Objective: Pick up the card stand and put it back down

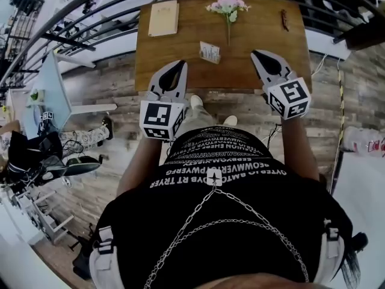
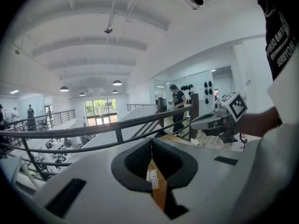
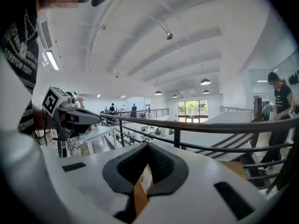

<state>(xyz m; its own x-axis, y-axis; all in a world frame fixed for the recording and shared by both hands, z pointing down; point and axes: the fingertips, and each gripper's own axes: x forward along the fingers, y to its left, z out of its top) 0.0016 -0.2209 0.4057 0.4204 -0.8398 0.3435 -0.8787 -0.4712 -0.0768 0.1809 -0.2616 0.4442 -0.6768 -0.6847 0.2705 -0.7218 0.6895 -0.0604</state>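
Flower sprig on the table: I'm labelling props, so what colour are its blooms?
Flower sprig: pale pink blooms, green stem; clearest in the head view.

Brown wooden table (image 1: 180, 59), pink flowers (image 1: 227, 5), tan notebook (image 1: 163, 18), black shirt (image 1: 222, 221) with white lettering, grey-brown plank floor (image 1: 120, 80)

Table (image 1: 180, 71): brown wood, matt, grain visible. Floor (image 1: 102, 86): weathered planks, rough-looking. Booklet (image 1: 163, 18): tan paper cover, matt. Card stand (image 1: 210, 52): pale, material unclear. Left gripper (image 1: 175, 66) and right gripper (image 1: 261, 55): smooth white plastic shells with a faint sheen. Inner pads (image 2: 135, 160): black, finely ribbed, matt. Railing (image 2: 93, 129): dark painted metal. Shirt (image 1: 138, 221): black cloth. Chain (image 1: 187, 224): shiny metal.
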